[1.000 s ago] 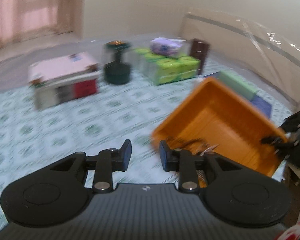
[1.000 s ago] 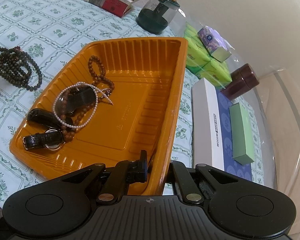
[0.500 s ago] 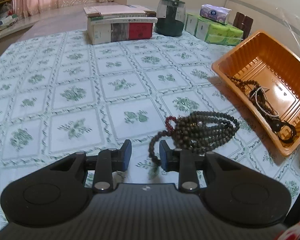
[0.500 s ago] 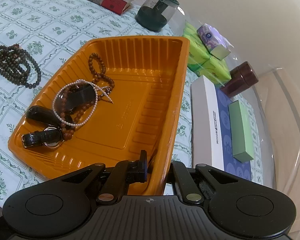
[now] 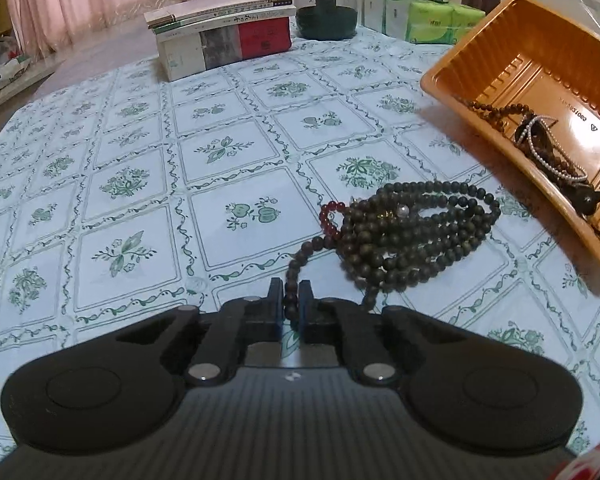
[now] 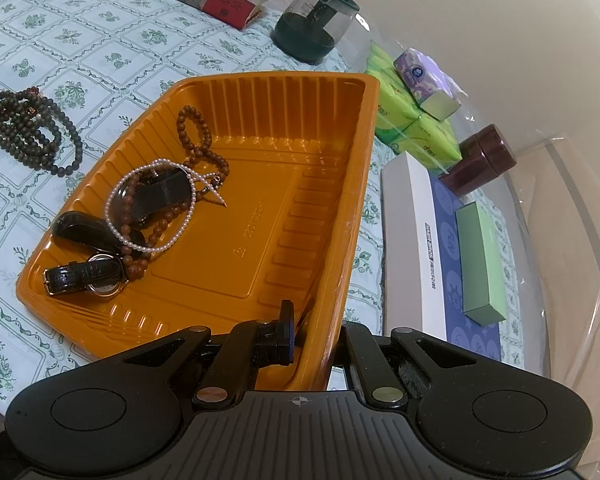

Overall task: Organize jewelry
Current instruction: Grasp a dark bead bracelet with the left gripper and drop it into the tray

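Broadly, a table under a green-patterned tablecloth (image 5: 148,184) fills both views. At its far edge: stacked books (image 5: 224,32), a dark green glass-domed jar (image 5: 326,0), and green tissue packs (image 5: 428,20) with a purple pack on top. In the right wrist view, a white-and-blue box (image 6: 428,264) with a green box (image 6: 482,264) lying on it sits beside the tray, a dark brown jar (image 6: 480,160) just beyond.

The orange tray (image 6: 284,184) is tilted, right side raised. The right gripper (image 6: 316,332) is clamped on its near right wall, one finger inside and one outside.

Inside the tray, gathered at the low left end: a brown bead bracelet (image 6: 196,132), a pearl bracelet (image 6: 152,208) draped over a black strap, and a black leather watch (image 6: 86,276).

On the cloth just left of the tray lies the dark bead necklace (image 5: 412,232), coiled in several loops with a few red beads (image 5: 330,218). The left gripper (image 5: 291,306) has closed its fingers on one strand at the necklace's near end; the rest of the coil rests on the cloth.
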`<state>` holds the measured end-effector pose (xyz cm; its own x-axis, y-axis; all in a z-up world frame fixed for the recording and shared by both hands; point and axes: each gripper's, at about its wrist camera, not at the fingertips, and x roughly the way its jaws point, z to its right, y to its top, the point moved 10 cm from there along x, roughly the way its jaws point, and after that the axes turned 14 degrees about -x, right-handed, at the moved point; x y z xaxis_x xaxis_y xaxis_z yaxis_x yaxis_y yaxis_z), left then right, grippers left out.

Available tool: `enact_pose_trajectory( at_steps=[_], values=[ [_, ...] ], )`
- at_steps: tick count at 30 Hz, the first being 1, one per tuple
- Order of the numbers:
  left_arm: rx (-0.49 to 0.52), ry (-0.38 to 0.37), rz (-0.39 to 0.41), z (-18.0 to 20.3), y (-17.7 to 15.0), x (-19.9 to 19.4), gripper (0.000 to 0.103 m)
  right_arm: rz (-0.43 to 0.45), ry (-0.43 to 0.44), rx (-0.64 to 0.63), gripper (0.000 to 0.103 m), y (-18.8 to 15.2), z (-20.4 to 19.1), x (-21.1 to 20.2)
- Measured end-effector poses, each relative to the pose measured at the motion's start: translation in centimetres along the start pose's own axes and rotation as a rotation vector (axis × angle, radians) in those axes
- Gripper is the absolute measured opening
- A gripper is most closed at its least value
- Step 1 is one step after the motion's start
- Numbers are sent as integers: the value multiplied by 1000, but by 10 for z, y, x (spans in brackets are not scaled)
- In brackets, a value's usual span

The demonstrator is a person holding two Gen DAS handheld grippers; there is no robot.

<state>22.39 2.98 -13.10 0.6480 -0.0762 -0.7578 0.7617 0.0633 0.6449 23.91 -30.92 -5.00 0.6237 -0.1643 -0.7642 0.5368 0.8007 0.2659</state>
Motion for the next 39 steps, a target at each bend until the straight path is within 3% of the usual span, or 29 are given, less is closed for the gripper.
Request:
enact_pose_trajectory(
  at_steps=[10,18,23,32,39],
  values=[
    [6,-43,116,-6,48,-57,6,4,-4,-6,5,0,0,-3],
    [21,-120,165,17,73,-87,6,10,-5,-12,5,2,-1,-7],
    [78,-191,173,58,75,-95,6,10,-4,-11,5,2,0,-7],
    [112,-414,119,158,71,-83,6,13,-3,-9,5,3,-1,-7],
    [163,-487,72,223,60,-67,6,18,0,-3,5,3,-1,-6]
  ],
)
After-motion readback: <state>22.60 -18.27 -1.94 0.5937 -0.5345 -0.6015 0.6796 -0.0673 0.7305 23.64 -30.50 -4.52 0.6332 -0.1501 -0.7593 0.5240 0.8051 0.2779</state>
